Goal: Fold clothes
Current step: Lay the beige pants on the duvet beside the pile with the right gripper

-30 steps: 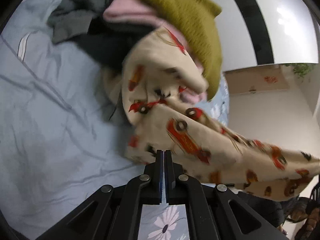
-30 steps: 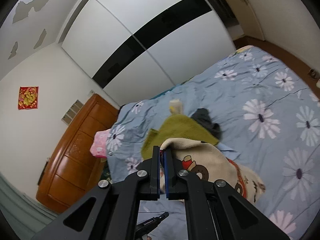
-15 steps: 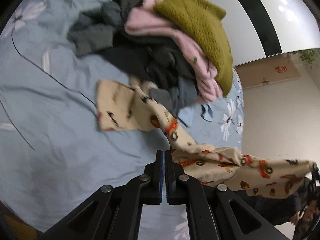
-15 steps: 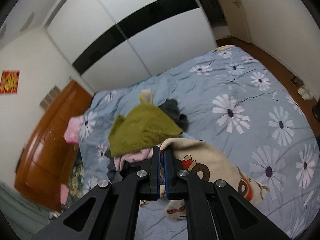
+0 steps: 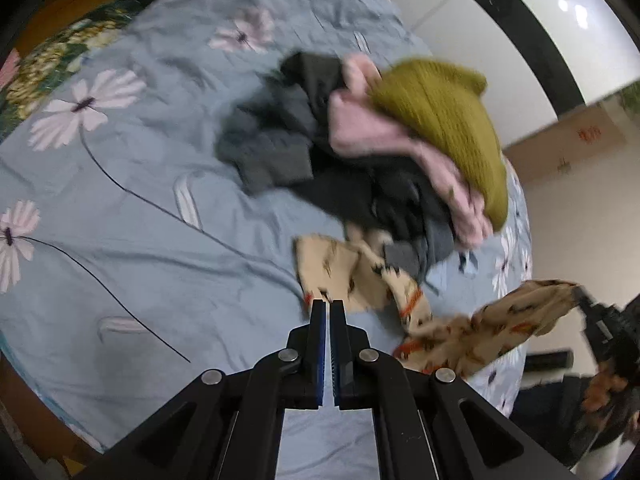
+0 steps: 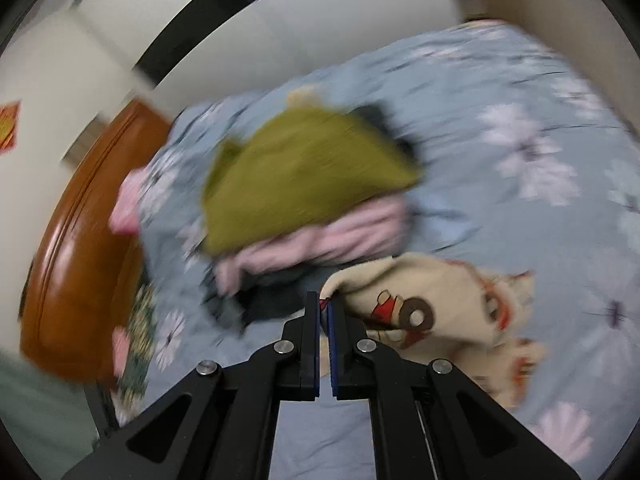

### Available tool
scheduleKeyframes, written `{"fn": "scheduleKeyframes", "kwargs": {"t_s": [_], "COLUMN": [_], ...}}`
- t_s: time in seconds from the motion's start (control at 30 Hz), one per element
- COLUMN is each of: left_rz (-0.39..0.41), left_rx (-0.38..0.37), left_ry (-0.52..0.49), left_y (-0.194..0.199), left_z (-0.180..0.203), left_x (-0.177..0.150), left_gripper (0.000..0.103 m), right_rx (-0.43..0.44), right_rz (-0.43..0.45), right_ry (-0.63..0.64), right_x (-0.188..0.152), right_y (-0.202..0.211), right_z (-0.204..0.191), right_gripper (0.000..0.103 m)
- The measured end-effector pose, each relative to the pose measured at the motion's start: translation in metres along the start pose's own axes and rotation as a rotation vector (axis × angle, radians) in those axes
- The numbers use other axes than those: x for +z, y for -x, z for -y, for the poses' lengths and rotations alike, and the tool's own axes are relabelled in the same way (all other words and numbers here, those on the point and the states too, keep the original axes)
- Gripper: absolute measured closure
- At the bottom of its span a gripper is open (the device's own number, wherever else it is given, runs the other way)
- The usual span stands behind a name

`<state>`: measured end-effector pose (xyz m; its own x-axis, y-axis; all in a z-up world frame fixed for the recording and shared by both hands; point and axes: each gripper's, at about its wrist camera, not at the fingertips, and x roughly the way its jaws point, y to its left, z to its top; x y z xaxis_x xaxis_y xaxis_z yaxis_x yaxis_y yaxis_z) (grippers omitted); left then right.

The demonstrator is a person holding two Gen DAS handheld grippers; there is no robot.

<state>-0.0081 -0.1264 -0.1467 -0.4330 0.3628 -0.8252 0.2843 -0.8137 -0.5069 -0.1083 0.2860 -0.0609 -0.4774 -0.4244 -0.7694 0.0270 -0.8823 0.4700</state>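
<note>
Left wrist view: left gripper angled downward, clamped on cream printed garment, stretched beside clothes pile; right gripper likewise clamped on it.

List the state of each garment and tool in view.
Cream printed garment: unfolded, stretched between both tools.
Olive knit: crumpled on top of the pile.
Pink garment: crumpled under the olive knit.
Left tool: shut on cream garment.
Right tool: shut on cream garment.

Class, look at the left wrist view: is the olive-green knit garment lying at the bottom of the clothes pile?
No, the olive-green knit garment sits on top of the pile, over a pink garment and dark grey clothes.
</note>
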Motion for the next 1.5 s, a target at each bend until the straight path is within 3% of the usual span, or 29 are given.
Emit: {"fn": "scheduleKeyframes", "kwargs": {"t_s": [0.13, 0.3, 0.47, 0.53, 0.57, 0.6, 0.63, 0.73, 1.0, 1.07, 1.17, 1.23, 1.37, 1.4, 1.43, 1.5], "left_rz": [0.061, 0.099, 0.061, 0.036, 0.022, 0.008, -0.005, -0.054, -0.165, -0.188, -0.21, -0.221, -0.231, -0.225, -0.225, -0.227], "left_rx": [0.043, 0.146, 0.216, 0.217, 0.214, 0.21, 0.203, 0.167, 0.107, 0.106, 0.128, 0.183, 0.2, 0.199, 0.193, 0.181], "left_ry": [-0.001, -0.009, -0.008, -0.03, -0.045, -0.061, -0.081, -0.164, -0.572, -0.671, -0.818, -0.856, -0.833, -0.83, -0.824, -0.811], "left_y": [0.03, 0.057, 0.054, 0.044, 0.037, 0.029, 0.021, -0.011, -0.128, -0.157, -0.2, -0.225, -0.243, -0.242, -0.241, -0.238], "left_z": [-0.023, -0.06, -0.082, -0.08, -0.074, -0.068, -0.06, -0.026, 0.11, 0.138, 0.17, 0.176, 0.174, 0.173, 0.173, 0.172], "left_x": [0.021, 0.036, 0.034, 0.03, 0.028, 0.027, 0.025, 0.019, -0.011, -0.02, -0.033, -0.037, -0.035, -0.035, -0.034, -0.033], "left_gripper": [0.1, 0.1, 0.099, 0.098, 0.097, 0.095, 0.091, 0.083, 0.065, 0.062, 0.055, 0.055, 0.056, 0.062, 0.077, 0.095], "right_rx": [0.09, 0.147, 0.07, 0.053, 0.052, 0.048, 0.042, -0.002, -0.298, -0.31, -0.226, -0.175, -0.154, -0.145, -0.136, -0.113], "right_rz": [-0.137, -0.327, -0.403, -0.393, -0.384, -0.371, -0.351, -0.287, -0.059, -0.05, -0.074, -0.085, -0.088, -0.086, -0.084, -0.086], "right_ry": [0.091, 0.141, 0.132, 0.104, 0.091, 0.074, 0.051, -0.017, -0.406, -0.493, -0.595, -0.656, -0.689, -0.689, -0.689, -0.687], "right_x": [-0.036, -0.109, -0.158, -0.166, -0.168, -0.169, -0.169, -0.165, -0.139, -0.136, -0.135, -0.139, -0.144, -0.144, -0.143, -0.142], "right_y": [-0.078, -0.179, -0.227, -0.224, -0.217, -0.207, -0.193, -0.147, -0.067, -0.065, -0.076, -0.088, -0.101, -0.101, -0.1, -0.096], "right_z": [-0.066, -0.132, -0.142, -0.125, -0.116, -0.104, -0.089, -0.041, 0.145, 0.178, 0.216, 0.226, 0.227, 0.225, 0.223, 0.222], "right_gripper": [0.1, 0.1, 0.096, 0.092, 0.085, 0.071, 0.069, 0.069, 0.065, 0.062, 0.062, 0.062, 0.062, 0.065, 0.077, 0.09]}}
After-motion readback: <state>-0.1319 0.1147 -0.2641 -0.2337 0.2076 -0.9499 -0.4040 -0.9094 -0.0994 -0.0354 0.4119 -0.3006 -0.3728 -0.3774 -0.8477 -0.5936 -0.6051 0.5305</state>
